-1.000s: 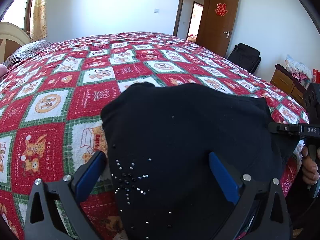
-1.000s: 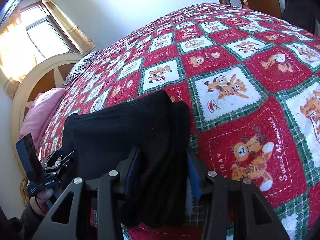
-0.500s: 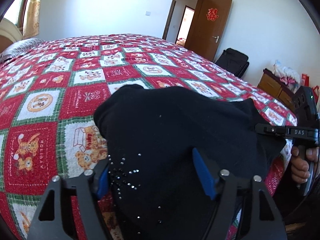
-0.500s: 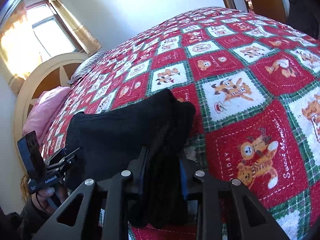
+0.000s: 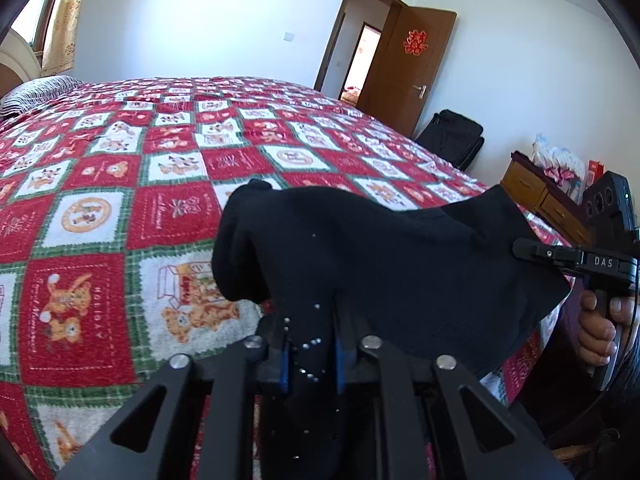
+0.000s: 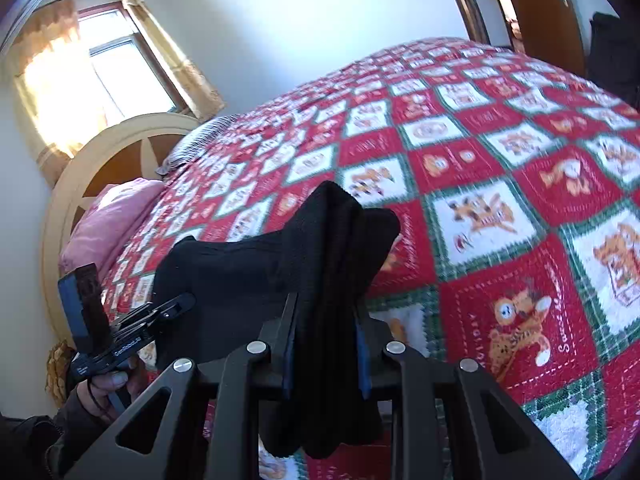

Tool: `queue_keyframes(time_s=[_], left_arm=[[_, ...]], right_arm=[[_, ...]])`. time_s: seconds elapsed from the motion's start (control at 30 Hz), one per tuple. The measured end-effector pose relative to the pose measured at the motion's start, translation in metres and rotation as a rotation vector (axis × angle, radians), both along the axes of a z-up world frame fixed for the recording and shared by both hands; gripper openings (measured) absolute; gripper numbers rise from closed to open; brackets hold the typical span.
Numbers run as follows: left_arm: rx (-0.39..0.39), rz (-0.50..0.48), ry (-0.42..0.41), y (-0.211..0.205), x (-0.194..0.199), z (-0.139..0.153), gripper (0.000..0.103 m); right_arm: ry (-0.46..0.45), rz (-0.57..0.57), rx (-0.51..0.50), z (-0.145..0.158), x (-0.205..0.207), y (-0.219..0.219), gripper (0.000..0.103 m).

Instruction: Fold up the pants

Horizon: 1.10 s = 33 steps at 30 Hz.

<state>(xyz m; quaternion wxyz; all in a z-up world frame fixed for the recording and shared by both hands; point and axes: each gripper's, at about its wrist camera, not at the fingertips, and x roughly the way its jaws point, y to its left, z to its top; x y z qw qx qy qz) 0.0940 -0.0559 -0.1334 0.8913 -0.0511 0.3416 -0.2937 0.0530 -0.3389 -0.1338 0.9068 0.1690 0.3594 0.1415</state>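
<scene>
**A:** Where did things stand, starting from the big picture?

**B:** A red, white and green patchwork bedspread (image 5: 168,184) covered the whole bed. The black pants (image 5: 400,264) lay near its close edge, already bunched into a thick bundle and partly raised off the cover between the two tools.

**A:** And the tools themselves?

**B:** The left gripper (image 5: 310,354) had just been closing, and its blue pads were pinched tight on the studded end of the pants. In the right wrist view the right gripper (image 6: 324,354) was clamped on a thick, ribbed stack of layers at the other end; its jaws had not narrowed further over the last half second. A hand (image 5: 600,332) held the right tool's handle at the edge of the left view.

**A:** So which step was that?

**B:** I judged it as the start of a fold: both ends secured, the cloth hanging slack between them, a loose lobe drooping off the left side onto the cover.

**A:** What did the next move call for?

**B:** Probably lifting both ends together, keeping them level so the span stayed taut, then carrying the near edge over toward the far one and laying it flat. The drooping lobe looked likely to tuck under and wrinkle unless the cloth cleared the cover first.
</scene>
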Motion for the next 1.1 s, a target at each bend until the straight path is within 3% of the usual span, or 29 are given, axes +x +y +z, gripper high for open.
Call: queue_keyframes(time_s=[0.2,0.37,0.8,1.1], left_arm=[[-0.043,0.029,-0.016,0.016,0.000,0.014,0.012],[-0.032,0.076,-0.044,0.030,-0.001,0.022,0.011],[-0.062,0.216,-0.102,0.089,0.009,0.052,0.011],[-0.004,0.328,-0.124,0.139,0.014,0.056,0.011]], right_arm=[[-0.024,0.034,-0.004,0.015,0.006,0.014,0.025],[-0.041,0.059,-0.001,0.026,0.023,0.028,0.024],[-0.083,0.170,-0.006,0.053,0.067,0.098,0.024],[-0.071,0.264,-0.001,0.053,0.111,0.157,0.024]])
